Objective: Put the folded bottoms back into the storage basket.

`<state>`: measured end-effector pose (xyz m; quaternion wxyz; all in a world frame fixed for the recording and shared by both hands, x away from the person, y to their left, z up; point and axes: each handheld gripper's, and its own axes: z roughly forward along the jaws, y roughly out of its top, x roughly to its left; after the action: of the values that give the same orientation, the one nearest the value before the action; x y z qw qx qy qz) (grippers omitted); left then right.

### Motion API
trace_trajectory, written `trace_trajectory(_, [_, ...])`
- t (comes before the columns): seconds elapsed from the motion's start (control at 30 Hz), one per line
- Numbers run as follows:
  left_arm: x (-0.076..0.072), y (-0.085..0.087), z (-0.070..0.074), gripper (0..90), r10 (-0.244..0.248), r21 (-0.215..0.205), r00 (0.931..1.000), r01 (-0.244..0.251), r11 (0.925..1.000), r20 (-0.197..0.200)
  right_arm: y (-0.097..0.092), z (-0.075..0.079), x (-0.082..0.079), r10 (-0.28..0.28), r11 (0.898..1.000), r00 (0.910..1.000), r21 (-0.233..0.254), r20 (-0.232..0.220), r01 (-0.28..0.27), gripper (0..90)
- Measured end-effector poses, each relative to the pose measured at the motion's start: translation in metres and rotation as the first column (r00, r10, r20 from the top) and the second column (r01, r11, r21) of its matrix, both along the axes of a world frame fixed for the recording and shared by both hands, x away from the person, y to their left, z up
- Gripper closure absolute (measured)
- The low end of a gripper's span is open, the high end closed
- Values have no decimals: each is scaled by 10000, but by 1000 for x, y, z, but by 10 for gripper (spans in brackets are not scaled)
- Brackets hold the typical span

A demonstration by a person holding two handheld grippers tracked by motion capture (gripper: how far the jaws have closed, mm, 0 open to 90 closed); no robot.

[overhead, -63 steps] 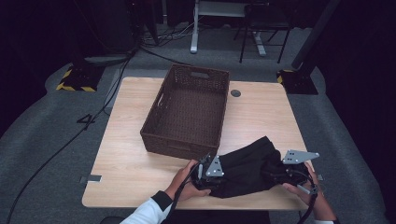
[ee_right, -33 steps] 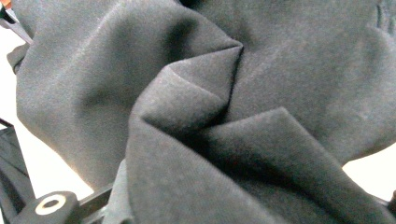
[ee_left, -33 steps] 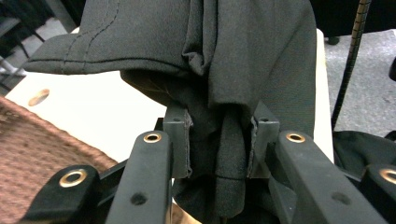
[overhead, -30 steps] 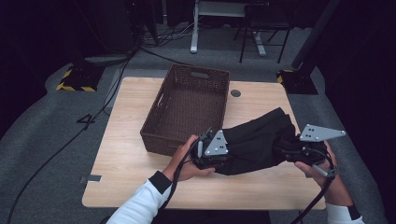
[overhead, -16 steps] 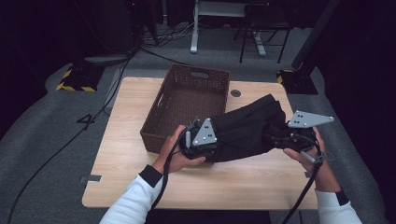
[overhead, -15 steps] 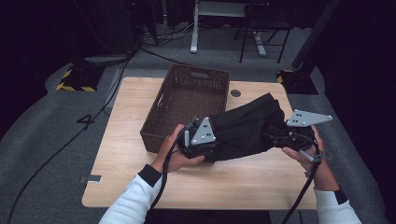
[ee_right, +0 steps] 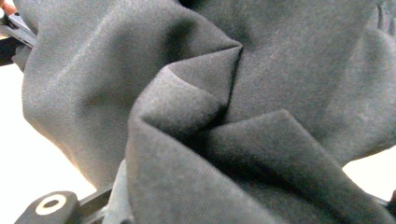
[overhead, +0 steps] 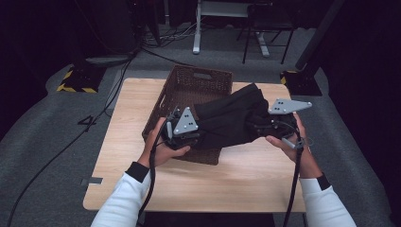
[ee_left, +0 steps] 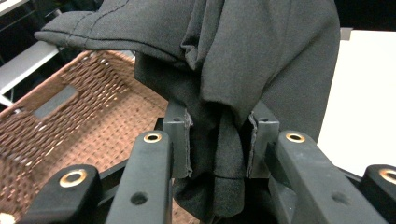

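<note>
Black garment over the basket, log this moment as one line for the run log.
left gripper: shut on black garment | right gripper: jaws hidden by cloth | garment: held off table, partly above wicker basket | basket: on wooden table

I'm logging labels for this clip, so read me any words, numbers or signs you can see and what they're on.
"4": a dark mark on the grey floor left of the table.
Nothing readable on the black cloth, the wicker basket or the grippers.
</note>
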<state>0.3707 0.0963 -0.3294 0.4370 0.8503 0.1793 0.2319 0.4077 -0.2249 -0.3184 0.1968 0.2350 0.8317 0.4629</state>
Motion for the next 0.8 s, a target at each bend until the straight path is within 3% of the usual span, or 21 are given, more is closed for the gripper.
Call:
trace_trajectory(0.23, [6, 17, -2, 686, 577, 132, 9982, -579, 9982, 144, 22, -1, 14, 128, 9999, 9999, 11, -59, -128, 586])
trace_trajectory(0.43, [14, 34, -6, 686, 1007, 81, 9949, -1007, 9949, 10, 42, -5, 28, 288, 9995, 9994, -127, -181, -290, 586])
trace_trajectory(0.67, [22, 50, -10, 686, 1607, -52, 9869, -1608, 9870, -135, 65, -7, 43, 389, 9989, 9988, -234, -299, -396, 586])
trace_trajectory(0.8, [26, 58, -13, 686, 1910, 76, 9815, -1909, 9816, -161, 76, -10, 50, 426, 9985, 9985, -336, -355, -438, 586])
